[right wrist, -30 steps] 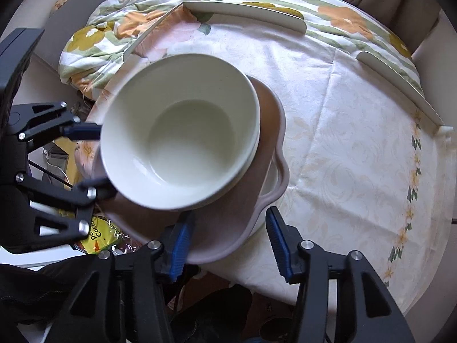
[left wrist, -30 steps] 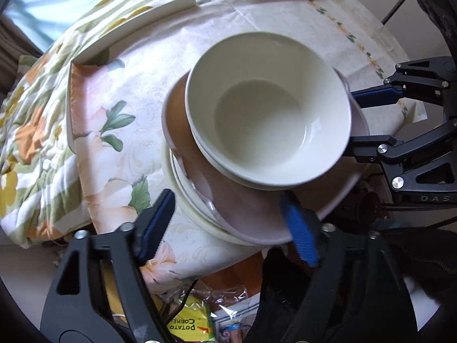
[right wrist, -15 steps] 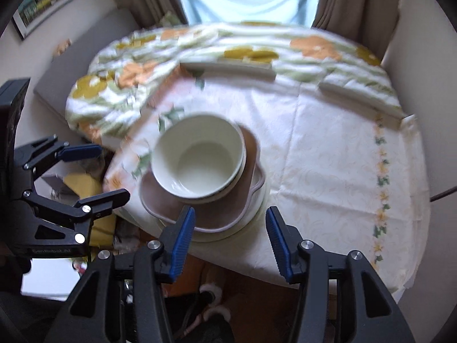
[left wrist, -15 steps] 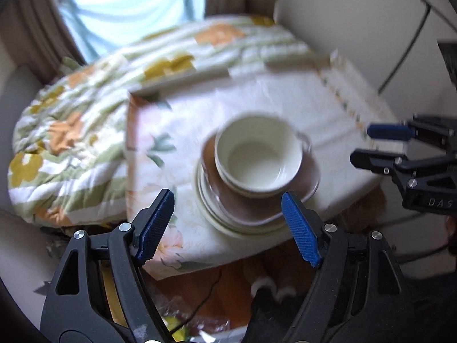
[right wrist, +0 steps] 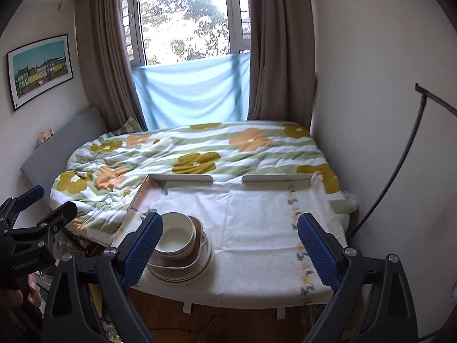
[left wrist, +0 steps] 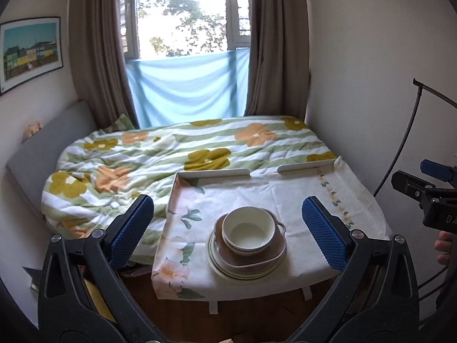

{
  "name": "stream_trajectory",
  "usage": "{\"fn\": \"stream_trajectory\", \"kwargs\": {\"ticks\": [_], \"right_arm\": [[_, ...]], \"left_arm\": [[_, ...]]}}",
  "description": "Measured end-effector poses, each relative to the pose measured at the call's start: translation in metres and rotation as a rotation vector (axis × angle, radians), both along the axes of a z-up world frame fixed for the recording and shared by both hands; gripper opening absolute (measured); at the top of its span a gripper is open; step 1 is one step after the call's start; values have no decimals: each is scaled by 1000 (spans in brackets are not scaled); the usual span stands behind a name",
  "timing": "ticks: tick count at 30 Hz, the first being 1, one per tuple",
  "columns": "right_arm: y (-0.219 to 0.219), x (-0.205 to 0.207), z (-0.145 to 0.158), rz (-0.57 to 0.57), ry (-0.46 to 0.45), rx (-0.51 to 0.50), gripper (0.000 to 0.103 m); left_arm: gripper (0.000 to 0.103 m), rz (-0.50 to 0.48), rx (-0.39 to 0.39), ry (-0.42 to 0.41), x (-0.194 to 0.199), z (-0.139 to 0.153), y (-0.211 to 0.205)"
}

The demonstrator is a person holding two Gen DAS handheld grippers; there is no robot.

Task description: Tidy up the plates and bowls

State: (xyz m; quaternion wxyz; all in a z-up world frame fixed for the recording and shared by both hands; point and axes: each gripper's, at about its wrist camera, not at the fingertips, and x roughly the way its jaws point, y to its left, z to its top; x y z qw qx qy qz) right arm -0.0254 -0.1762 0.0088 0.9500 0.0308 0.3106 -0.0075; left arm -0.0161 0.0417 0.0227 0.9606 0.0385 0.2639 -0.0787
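Observation:
A cream bowl (left wrist: 248, 232) sits on a brown handled dish (left wrist: 278, 253), which rests on a stack of pale plates (left wrist: 222, 268) near the front edge of the cloth-covered table (left wrist: 300, 197). The same bowl (right wrist: 174, 236) and plates (right wrist: 182, 274) show at the lower left of the right wrist view. My left gripper (left wrist: 228, 228) hangs well back and above the stack, its jaws opening wide with nothing between the pads. My right gripper (right wrist: 228, 243) is likewise raised, jaws opening, empty. Each gripper appears at the edge of the other's view.
A bed with a flowered quilt (left wrist: 171, 154) lies behind the table, under a window with brown curtains (left wrist: 274, 43). White rails (left wrist: 212, 173) edge the table's far side. A black cable (left wrist: 405, 143) runs along the right wall. Wooden floor (left wrist: 228, 314) shows below the table's front.
Both grippers have pulled up and back from the stack, which now looks small and far. Their jaws have spread wider. The view tilted up to take in the bed and window.

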Motion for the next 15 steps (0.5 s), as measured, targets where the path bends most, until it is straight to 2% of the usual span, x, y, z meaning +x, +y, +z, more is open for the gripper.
{"fn": "stream_trajectory", "kwargs": {"ticks": [8, 15], "right_arm": [[-8, -25, 11, -14, -67, -34, 94], [-6, -30, 13, -1, -89, -32, 94]], "left_arm": [[103, 6, -28, -62, -29, 15, -6], [103, 19, -33, -82, -35, 19, -7]]}}
